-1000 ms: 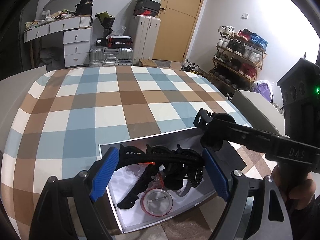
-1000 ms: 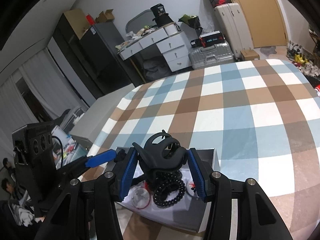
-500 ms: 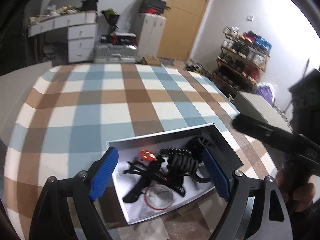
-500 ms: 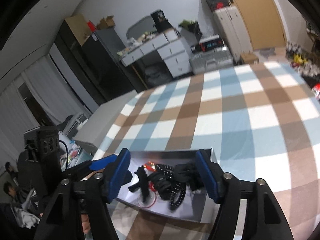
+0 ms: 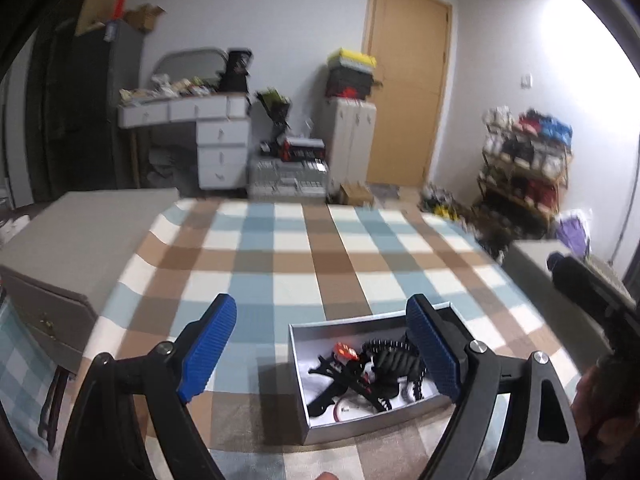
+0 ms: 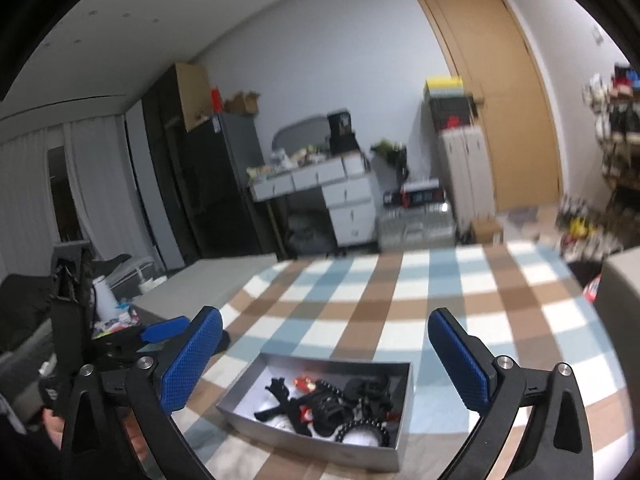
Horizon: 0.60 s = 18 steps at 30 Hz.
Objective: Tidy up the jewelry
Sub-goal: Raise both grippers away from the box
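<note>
Silver box (image 6: 316, 438) of seemingly black jewelry (image 6: 332, 404)

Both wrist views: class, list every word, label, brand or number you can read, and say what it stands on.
None can be read.
Black case on the silver suitcase: light marks, too blurred.
Black box on the white desk: label blurred.
Sticker on the tall dark cabinet: too small.

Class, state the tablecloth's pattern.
Blue, brown and white checks on the tablecloth, clearest in the left wrist view.
</note>
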Each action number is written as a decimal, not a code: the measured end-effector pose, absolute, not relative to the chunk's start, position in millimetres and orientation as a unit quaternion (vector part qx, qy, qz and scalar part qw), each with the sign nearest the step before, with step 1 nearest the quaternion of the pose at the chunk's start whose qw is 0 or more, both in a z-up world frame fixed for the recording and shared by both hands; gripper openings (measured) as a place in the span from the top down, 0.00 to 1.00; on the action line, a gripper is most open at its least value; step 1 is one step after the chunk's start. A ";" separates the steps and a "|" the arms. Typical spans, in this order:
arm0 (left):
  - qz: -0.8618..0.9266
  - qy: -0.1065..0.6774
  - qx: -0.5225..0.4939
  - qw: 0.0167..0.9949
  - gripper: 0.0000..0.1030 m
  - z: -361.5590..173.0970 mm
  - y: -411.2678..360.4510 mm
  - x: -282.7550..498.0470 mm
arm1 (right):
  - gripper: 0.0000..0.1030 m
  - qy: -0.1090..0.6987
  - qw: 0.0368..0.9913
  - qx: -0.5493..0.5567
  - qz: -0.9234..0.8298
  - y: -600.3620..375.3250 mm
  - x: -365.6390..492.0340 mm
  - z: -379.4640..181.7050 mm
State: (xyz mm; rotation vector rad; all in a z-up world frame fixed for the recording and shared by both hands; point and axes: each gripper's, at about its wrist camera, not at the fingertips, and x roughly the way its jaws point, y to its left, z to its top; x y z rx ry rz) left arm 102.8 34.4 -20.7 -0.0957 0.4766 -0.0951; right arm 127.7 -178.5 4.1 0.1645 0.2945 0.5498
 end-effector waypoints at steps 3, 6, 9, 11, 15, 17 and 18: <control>-0.019 0.196 -0.036 0.980 0.09 -12.1 35.2 91.6 | 0.00 0.129 0.954 0.067 0.262 -175.8 117.6 5.3; 0.009 0.163 -0.037 0.986 0.01 -7.0 40.0 82.4 | 0.00 0.103 0.961 0.052 0.251 -175.8 107.9 6.1; 0.011 0.142 -0.040 0.989 0.01 -5.5 44.8 76.6 | 0.00 0.083 0.966 0.039 0.240 -176.2 101.2 4.8; 0.021 0.132 -0.041 0.990 0.01 -9.3 48.4 75.3 | 0.00 0.075 0.969 0.031 0.235 -175.2 97.8 2.2; 0.034 0.115 -0.033 0.992 0.01 -20.5 50.7 71.7 | 0.00 0.061 0.973 0.006 0.223 -171.1 90.9 -8.5; 0.049 0.110 -0.027 0.992 0.01 -29.1 53.0 72.4 | 0.00 0.058 0.974 -0.011 0.218 -166.8 89.6 -15.0; 0.049 0.114 -0.027 0.992 0.01 -32.0 53.6 71.5 | 0.00 0.058 0.975 -0.021 0.215 -164.2 88.8 -18.7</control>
